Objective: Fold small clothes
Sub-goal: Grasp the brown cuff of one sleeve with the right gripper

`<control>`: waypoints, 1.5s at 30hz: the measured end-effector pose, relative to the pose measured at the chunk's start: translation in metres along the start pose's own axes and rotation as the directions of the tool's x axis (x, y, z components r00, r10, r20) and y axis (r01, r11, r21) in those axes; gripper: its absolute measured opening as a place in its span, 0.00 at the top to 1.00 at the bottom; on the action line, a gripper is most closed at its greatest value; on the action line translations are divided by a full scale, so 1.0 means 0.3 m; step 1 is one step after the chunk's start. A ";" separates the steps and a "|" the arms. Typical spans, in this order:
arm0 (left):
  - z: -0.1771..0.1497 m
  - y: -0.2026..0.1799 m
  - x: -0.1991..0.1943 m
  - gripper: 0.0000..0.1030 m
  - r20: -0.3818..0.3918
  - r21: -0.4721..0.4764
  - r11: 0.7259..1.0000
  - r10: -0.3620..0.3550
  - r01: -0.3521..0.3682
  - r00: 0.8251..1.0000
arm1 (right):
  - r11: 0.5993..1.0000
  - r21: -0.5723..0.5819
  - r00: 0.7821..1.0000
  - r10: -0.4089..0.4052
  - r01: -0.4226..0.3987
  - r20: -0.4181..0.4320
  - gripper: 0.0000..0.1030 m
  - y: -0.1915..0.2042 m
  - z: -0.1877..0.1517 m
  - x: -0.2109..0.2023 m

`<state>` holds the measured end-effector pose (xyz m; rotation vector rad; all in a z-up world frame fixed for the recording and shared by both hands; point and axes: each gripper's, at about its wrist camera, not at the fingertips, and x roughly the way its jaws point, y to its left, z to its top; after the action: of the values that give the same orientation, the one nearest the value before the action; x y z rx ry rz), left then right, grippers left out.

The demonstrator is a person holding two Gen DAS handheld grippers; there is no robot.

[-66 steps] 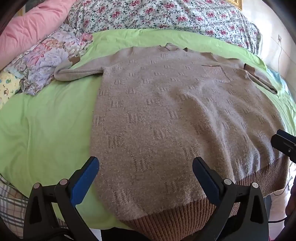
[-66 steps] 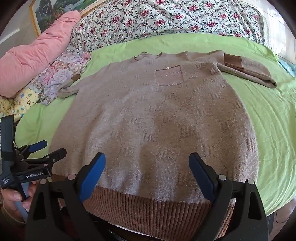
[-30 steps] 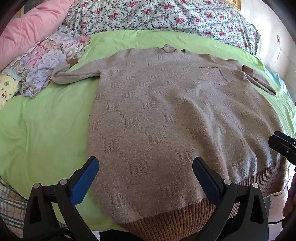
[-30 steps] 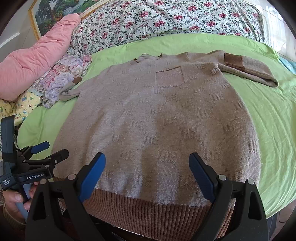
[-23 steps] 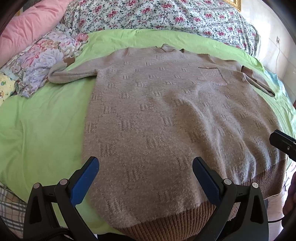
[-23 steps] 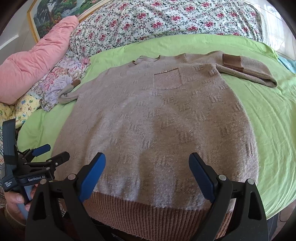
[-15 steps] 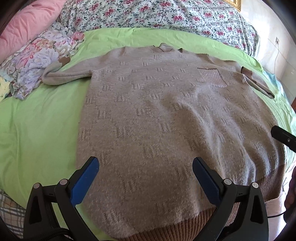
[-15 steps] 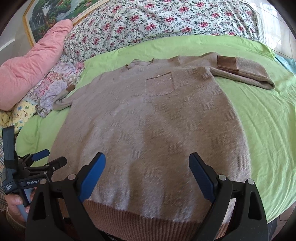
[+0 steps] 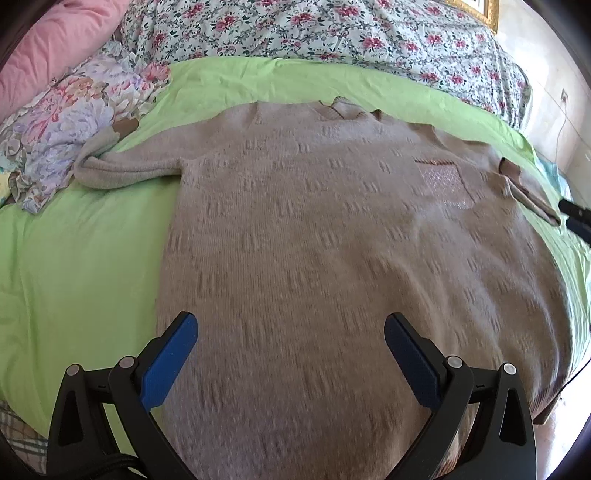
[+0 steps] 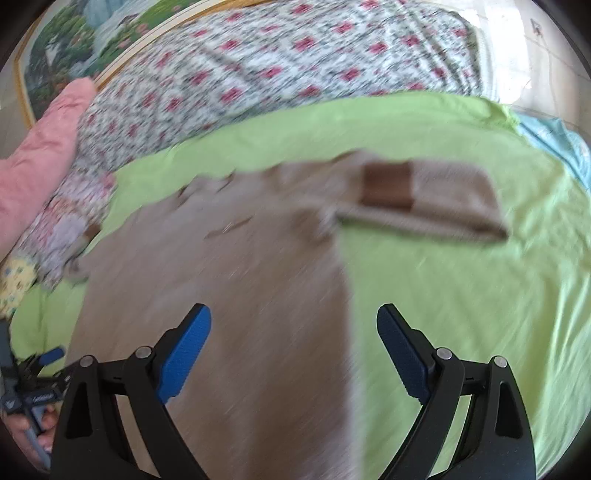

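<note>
A beige knitted sweater (image 9: pixel 325 251) lies flat, front up, on a green sheet (image 9: pixel 81 266); it also shows, blurred, in the right wrist view (image 10: pixel 236 302). Its left sleeve (image 9: pixel 125 170) points left. Its right sleeve (image 10: pixel 424 206) is folded back, with a brown cuff (image 10: pixel 386 184) on top. My left gripper (image 9: pixel 290 354) is open and empty above the lower body of the sweater. My right gripper (image 10: pixel 293 350) is open and empty above the sweater's right edge, short of the folded sleeve.
A floral garment (image 9: pixel 74 122) lies at the left by the sleeve end. A pink pillow (image 10: pixel 40 147) and a flowered quilt (image 9: pixel 332 33) lie at the back. A framed picture (image 10: pixel 74 40) hangs behind. Bare green sheet (image 10: pixel 480 314) lies right of the sweater.
Both grippers have moved forward over the sweater, away from its ribbed hem. The right gripper has swung fast to the right towards the folded sleeve. Both stay open.
</note>
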<state>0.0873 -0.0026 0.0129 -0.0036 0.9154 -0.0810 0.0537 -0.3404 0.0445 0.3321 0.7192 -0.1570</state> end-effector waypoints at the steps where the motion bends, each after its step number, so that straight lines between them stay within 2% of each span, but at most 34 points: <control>1: 0.009 -0.002 0.005 0.02 -0.001 0.003 1.000 0.003 -0.003 1.000 | 1.000 0.002 1.000 -0.014 0.014 0.014 0.11 -0.030 0.036 0.015; 5: 0.041 -0.014 0.024 0.02 -0.003 0.003 1.000 0.000 0.000 1.000 | 0.997 -0.026 0.997 -0.073 0.073 0.025 0.12 -0.109 0.149 0.089; 10: 0.062 -0.049 0.061 0.02 -0.021 0.028 1.000 0.009 -0.009 1.000 | 0.986 -0.117 0.993 -0.116 0.118 0.022 0.25 -0.131 0.259 0.194; 15: 0.076 -0.066 0.095 0.02 -0.039 0.037 0.999 0.015 -0.014 0.999 | 0.974 -0.193 0.990 -0.131 0.120 -0.045 0.26 -0.137 0.291 0.323; 18: 0.086 -0.073 0.116 0.02 -0.047 0.035 0.999 0.017 -0.016 0.999 | 0.964 -0.212 0.980 -0.181 0.159 -0.087 0.28 -0.166 0.293 0.401; 19: 0.090 -0.072 0.122 0.02 -0.049 0.032 0.999 0.016 -0.015 0.999 | 0.964 -0.207 0.977 -0.190 0.168 -0.095 0.32 -0.180 0.291 0.417; 21: 0.096 -0.068 0.131 0.02 -0.053 0.029 1.000 0.013 -0.012 0.999 | 0.969 -0.170 0.975 -0.198 0.180 -0.096 0.59 -0.221 0.294 0.435; 22: 0.097 -0.064 0.136 0.02 -0.055 0.028 1.000 0.014 -0.012 0.998 | 0.975 -0.138 0.978 -0.189 0.176 -0.089 0.67 -0.242 0.301 0.431; 23: 0.096 -0.063 0.140 0.02 -0.057 0.028 1.000 0.015 -0.014 0.998 | 0.981 -0.111 0.982 -0.168 0.158 -0.084 0.81 -0.252 0.310 0.425; 24: 0.098 -0.060 0.144 0.02 -0.057 0.026 1.000 0.016 -0.014 0.998 | 0.988 -0.073 0.988 -0.139 0.134 -0.072 0.90 -0.262 0.318 0.409; 27: 0.102 -0.051 0.149 0.02 -0.054 0.015 1.000 0.016 -0.015 0.998 | 0.995 -0.037 0.996 -0.091 0.090 -0.019 0.90 -0.230 0.342 0.363; 30: 0.105 -0.036 0.148 0.02 -0.051 -0.007 1.000 0.009 -0.009 0.999 | 0.999 -0.026 1.000 0.020 -0.020 0.011 0.90 -0.132 0.350 0.326; 33: 0.112 -0.014 0.141 0.02 -0.038 -0.029 1.000 -0.003 0.002 0.999 | 0.988 -0.050 0.989 0.146 -0.146 0.007 0.90 0.029 0.347 0.303; 35: 0.120 0.006 0.135 0.02 -0.031 -0.051 0.998 -0.034 0.032 0.999 | 0.962 -0.035 0.963 0.270 -0.271 -0.019 0.90 0.136 0.344 0.316; 37: 0.131 0.030 0.128 0.02 -0.017 -0.078 0.994 -0.081 0.079 0.997 | 0.934 -0.036 0.934 0.353 -0.355 -0.059 0.90 0.261 0.329 0.343; 39: 0.151 0.060 0.127 0.02 -0.005 -0.110 0.984 -0.145 0.143 0.989 | 0.910 -0.073 0.911 0.400 -0.408 -0.101 0.90 0.386 0.311 0.375; 45: 0.213 0.140 0.151 0.02 0.017 -0.193 0.955 -0.228 0.227 0.973 | 0.850 -0.085 0.845 0.497 -0.520 -0.196 0.90 0.662 0.238 0.481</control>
<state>0.1683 0.0342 0.0145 -0.2910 0.9227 -0.2061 0.2555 -0.1834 0.0466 0.3995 0.7798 0.4334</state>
